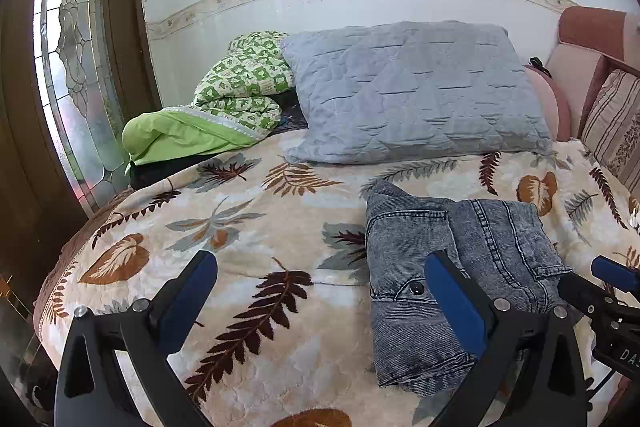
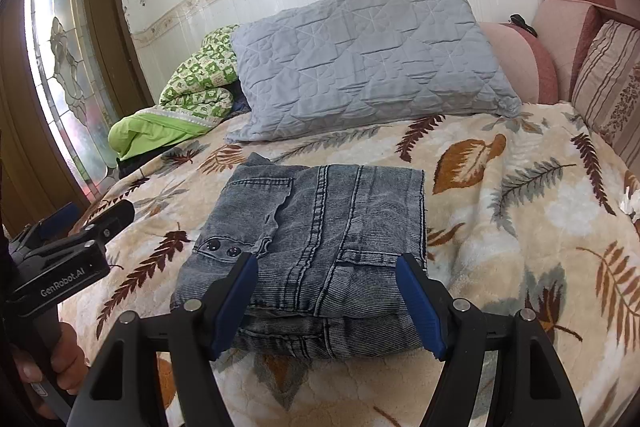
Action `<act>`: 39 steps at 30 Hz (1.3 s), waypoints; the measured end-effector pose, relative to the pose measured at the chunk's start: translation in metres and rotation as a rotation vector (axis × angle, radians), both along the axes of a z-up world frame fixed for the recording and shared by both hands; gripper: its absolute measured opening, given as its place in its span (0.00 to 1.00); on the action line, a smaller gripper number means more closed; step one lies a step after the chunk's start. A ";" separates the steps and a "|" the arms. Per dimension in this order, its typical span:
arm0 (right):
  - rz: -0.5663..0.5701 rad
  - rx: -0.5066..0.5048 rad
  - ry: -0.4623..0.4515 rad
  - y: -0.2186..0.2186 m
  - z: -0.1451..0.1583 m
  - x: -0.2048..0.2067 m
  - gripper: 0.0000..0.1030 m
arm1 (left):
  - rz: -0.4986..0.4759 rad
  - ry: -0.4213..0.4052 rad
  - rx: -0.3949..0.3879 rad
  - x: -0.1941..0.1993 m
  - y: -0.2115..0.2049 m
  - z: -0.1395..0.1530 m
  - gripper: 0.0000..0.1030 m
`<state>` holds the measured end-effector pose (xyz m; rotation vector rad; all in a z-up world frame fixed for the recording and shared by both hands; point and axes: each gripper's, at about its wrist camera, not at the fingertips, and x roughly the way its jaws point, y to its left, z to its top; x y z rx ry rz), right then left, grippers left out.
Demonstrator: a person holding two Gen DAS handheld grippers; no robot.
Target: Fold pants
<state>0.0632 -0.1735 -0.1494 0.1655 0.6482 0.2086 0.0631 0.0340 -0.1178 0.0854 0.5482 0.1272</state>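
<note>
The grey-blue denim pants (image 2: 320,219) lie folded into a thick rectangle on the leaf-patterned bedspread (image 2: 500,227), with pockets and snap buttons facing up. My right gripper (image 2: 328,261) stands open over the near edge of the pants, its blue pads apart and gripping nothing. My left gripper (image 1: 320,261) is open too and hovers over the bedspread just left of the pants (image 1: 460,267), its right finger overlapping their left edge in the picture. Each gripper shows at the edge of the other's view: the right gripper (image 1: 612,279) and the left gripper (image 2: 92,213), with a hand on its handle.
A grey quilted pillow (image 1: 412,91) lies behind the pants, against the tiled wall. A green patterned quilt (image 1: 240,87) is bundled at the back left, near a glass-panelled door (image 1: 68,67). A pink headboard (image 2: 572,7) and a striped cushion (image 2: 608,75) stand at the right.
</note>
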 end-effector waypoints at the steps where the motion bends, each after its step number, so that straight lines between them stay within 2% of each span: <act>1: 0.000 0.000 0.000 0.000 0.000 0.000 0.72 | -0.001 0.000 -0.001 0.000 0.000 0.000 1.00; 39: 0.014 -0.016 0.030 0.000 -0.007 0.010 0.72 | -0.056 0.002 -0.043 0.000 -0.004 0.000 1.00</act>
